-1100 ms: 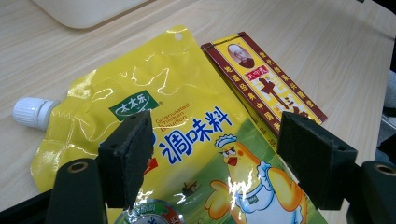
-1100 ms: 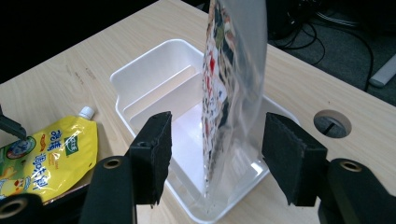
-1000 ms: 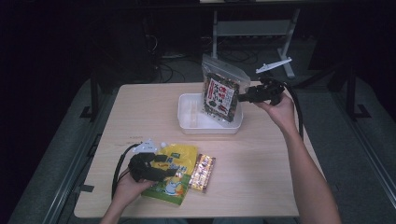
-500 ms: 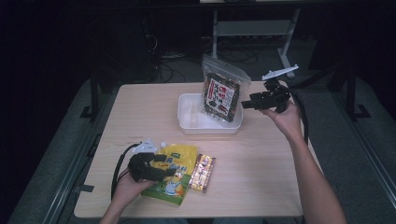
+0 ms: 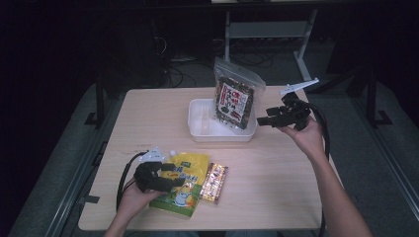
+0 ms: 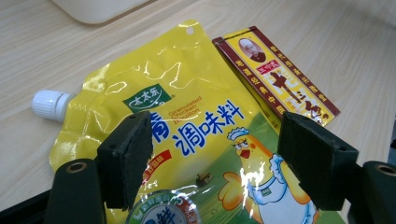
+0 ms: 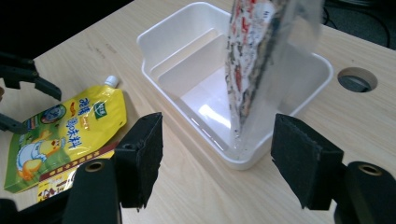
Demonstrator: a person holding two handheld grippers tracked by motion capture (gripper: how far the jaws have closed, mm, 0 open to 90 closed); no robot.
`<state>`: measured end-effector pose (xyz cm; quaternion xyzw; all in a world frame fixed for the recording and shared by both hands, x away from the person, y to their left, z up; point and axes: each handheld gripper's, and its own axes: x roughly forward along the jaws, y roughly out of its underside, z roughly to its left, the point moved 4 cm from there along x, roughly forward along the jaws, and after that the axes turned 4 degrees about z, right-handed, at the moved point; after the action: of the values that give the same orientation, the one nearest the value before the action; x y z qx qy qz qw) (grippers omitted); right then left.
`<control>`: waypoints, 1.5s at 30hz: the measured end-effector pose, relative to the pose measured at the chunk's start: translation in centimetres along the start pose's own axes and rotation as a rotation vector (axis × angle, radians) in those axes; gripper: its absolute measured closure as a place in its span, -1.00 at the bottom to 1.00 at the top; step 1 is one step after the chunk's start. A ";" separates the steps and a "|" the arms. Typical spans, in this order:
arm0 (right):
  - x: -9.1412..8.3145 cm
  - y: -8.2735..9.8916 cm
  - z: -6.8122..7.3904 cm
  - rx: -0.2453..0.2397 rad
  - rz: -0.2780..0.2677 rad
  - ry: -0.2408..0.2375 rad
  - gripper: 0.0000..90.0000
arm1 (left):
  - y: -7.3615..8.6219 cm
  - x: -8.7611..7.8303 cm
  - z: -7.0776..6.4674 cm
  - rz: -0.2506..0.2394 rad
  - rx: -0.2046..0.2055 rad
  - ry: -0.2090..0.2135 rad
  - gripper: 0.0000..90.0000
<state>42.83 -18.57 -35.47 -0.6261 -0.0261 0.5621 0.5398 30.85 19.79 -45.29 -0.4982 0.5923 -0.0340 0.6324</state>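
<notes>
Wooden table (image 5: pixel 148 118), seaweed bag (image 5: pixel 236 101) beside right tool (image 5: pixel 263 120)

Prob. a lab: dark room, floor cables (image 5: pixel 197 69), metal stand (image 5: pixel 306 54).

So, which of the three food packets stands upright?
The clear seaweed packet, standing in the white tray. The yellow spout pouch and small red packet lie flat on the table.

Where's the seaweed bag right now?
In the high view, the seaweed bag stands upright in the right end of the white tray at the table's far side, just left of the open right gripper.
</notes>
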 end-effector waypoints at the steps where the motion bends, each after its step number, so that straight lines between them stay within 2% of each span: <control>1: 0.0 0.1 0.3 -0.007 -0.006 0.002 -0.26 | 0.0 0.0 0.0 -0.001 -0.002 0.000 -0.43; 12: 1.3 1.2 2.9 -0.043 0.018 -0.043 -0.31 | 0.0 -0.2 0.1 -0.001 -0.002 -0.011 -0.43; 21: 2.6 1.2 5.0 -0.065 0.034 -0.087 -0.36 | 0.2 -0.6 0.4 -0.006 -0.007 -0.029 -0.43; 28: 4.7 1.5 7.2 -0.099 0.078 -0.125 -0.37 | 0.3 -0.9 0.6 -0.012 -0.014 -0.040 -0.43; 35: 6.9 1.3 8.5 -0.112 0.125 -0.160 -0.37 | 0.4 -0.9 0.7 -0.005 -0.013 -0.050 -0.43; 45: 9.4 0.6 9.7 -0.122 0.190 -0.144 -0.33 | 0.5 -0.7 0.7 0.017 -0.001 -0.062 -0.42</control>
<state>38.83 -6.56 -40.20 -0.6153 -0.0394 0.6516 0.4418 30.93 20.92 -45.23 -0.4945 0.5764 -0.0128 0.6505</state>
